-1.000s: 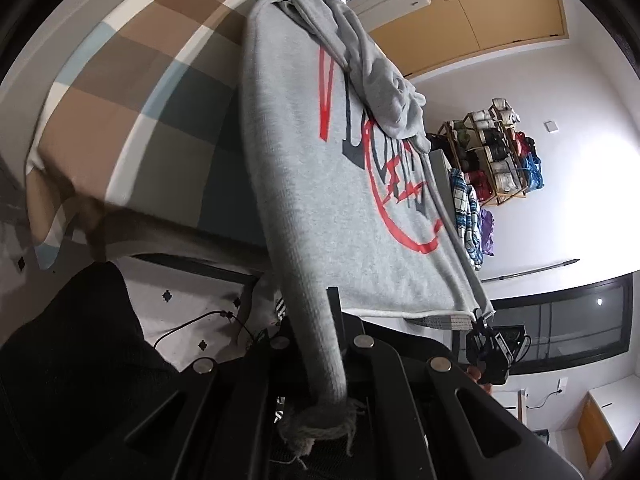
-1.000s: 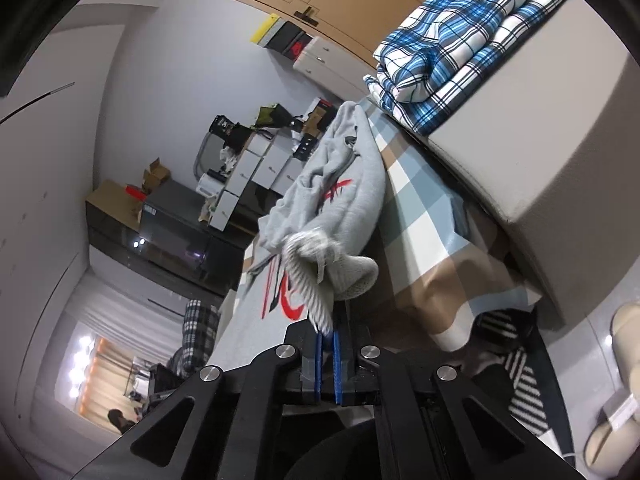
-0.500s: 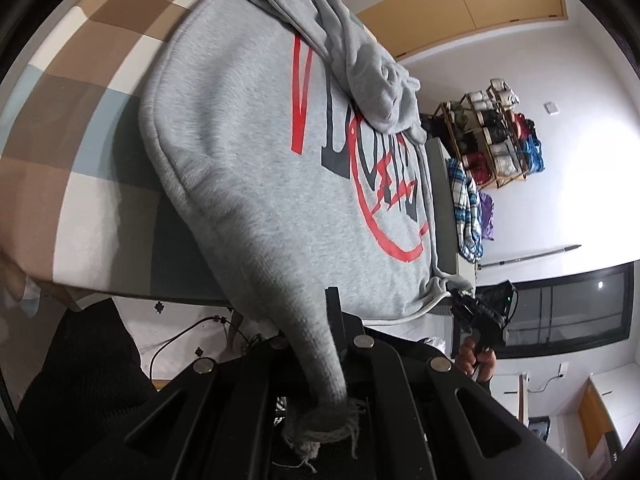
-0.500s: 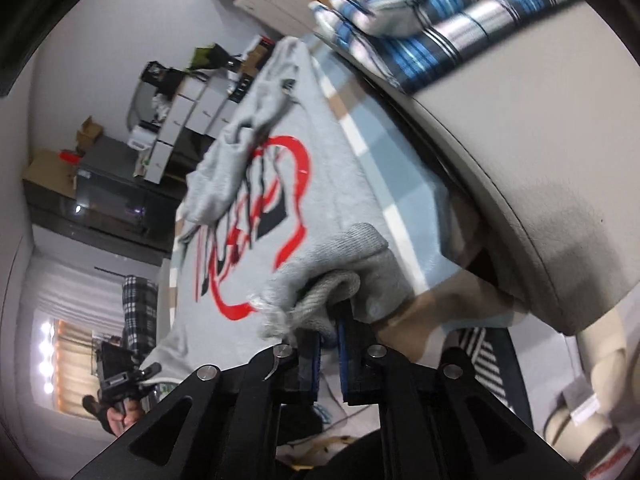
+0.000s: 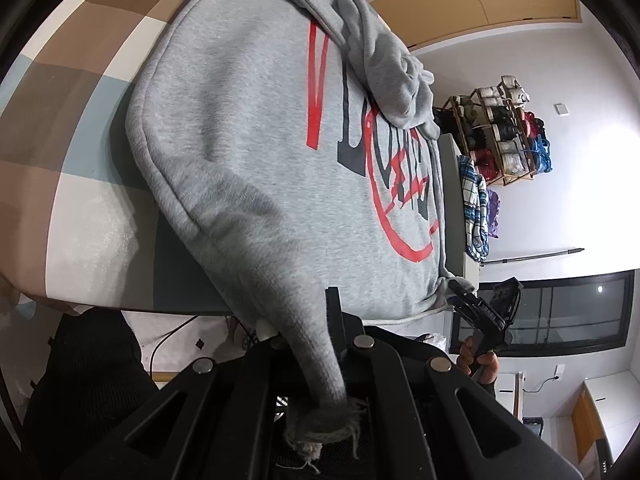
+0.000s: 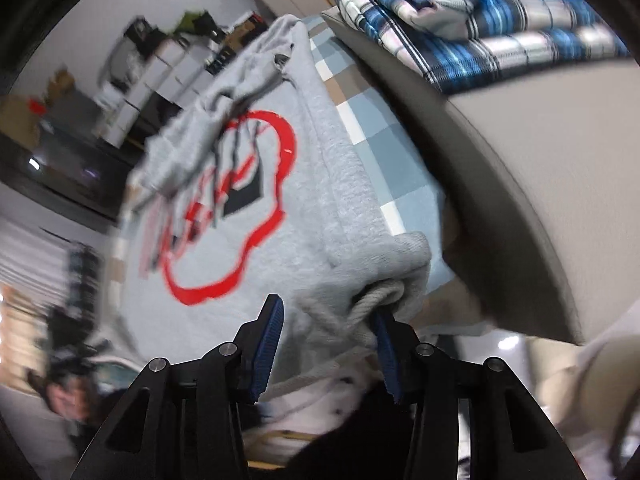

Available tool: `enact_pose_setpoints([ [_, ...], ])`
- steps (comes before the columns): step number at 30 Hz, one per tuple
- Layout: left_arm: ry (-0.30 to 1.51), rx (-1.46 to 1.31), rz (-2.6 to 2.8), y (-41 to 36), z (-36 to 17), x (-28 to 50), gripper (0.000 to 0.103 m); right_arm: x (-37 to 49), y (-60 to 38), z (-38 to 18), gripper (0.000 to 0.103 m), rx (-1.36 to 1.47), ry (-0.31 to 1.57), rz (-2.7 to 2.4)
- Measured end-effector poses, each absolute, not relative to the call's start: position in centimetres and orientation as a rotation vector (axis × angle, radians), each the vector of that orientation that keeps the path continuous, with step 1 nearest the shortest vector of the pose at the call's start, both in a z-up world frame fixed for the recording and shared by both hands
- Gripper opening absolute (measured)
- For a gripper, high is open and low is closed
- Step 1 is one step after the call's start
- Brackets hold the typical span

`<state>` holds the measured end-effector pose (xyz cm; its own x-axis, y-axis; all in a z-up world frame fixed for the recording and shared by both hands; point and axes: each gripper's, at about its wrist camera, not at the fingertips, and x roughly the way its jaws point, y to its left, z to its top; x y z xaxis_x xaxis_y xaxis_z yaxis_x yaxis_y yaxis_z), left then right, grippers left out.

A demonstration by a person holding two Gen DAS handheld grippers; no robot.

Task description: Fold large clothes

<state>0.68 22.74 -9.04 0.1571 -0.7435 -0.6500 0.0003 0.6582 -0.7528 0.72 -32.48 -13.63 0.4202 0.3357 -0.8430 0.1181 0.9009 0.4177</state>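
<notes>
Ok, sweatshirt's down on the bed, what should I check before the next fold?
1. Sweatshirt body flat on the bed, print up: ok.
2. Left gripper shut on the hem corner: ok, fabric is pinched between the jaws.
3. Right gripper clear of its corner: not ok. The jaws have just been opening, but the ribbed hem sits between them against the right finger.
4. Sleeve laid out: not ok, it lies bunched across the chest print.
5. Hem edge fully on the bed: cannot tell, the near edge is at the bed's side.
6. Plaid pile out of the fold's way: ok, it sits apart on the grey ledge.
</notes>
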Motion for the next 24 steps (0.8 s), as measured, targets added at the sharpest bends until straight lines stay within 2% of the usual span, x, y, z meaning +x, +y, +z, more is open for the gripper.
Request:
enact_pose_setpoints([
  [3, 1.325, -0.689, -0.603, 22.6, -9.0, 0.5, 0.000, 0.3, -32.4, -13.4, 0.051, 0.388, 1.160, 0.094],
  [11, 1.367, -0.724, -0.596, 22.7, -10.1, 1.1, 0.000, 0.7, -34.5, -14.8, 0.053, 0.514, 1.099, 0.103],
  [13, 1.381, -0.729, -0.588, 22.6, -10.4, 1.3, 0.000, 0.6, -34.6, -14.5, 0.044, 0.517, 1.075, 0.124],
  [14, 1.385, -0.734, -0.586, 22.7, -10.5, 1.3, 0.000, 0.7, -34.1, -14.5, 0.031, 0.503, 1.088, 0.121],
  [15, 1.389, -0.739, -0.589, 22.6, -10.6, 1.4, 0.000, 0.9, -33.9, -14.6, 0.022, 0.491, 1.098, 0.121],
  [16, 1.396, -0.737, -0.585, 22.6, -10.7, 1.4, 0.000, 0.9, -33.9, -14.7, 0.020, 0.479, 1.105, 0.117],
  [18, 1.414, -0.731, -0.577, 22.5, -10.9, 1.4, 0.010, 0.8, -33.7, -14.6, 0.019, 0.438, 1.117, 0.113],
  [20, 1.422, -0.739, -0.573, 22.6, -11.1, 1.3, 0.037, 0.9, -32.8, -14.5, 0.019, 0.336, 1.133, 0.121],
  [21, 1.420, -0.743, -0.571, 22.6, -11.1, 1.2, 0.041, 0.9, -32.3, -14.4, 0.021, 0.292, 1.143, 0.123],
  [24, 1.416, -0.729, -0.571, 22.7, -10.9, 1.2, 0.041, 0.8, -31.5, -14.3, 0.024, 0.211, 1.162, 0.133],
])
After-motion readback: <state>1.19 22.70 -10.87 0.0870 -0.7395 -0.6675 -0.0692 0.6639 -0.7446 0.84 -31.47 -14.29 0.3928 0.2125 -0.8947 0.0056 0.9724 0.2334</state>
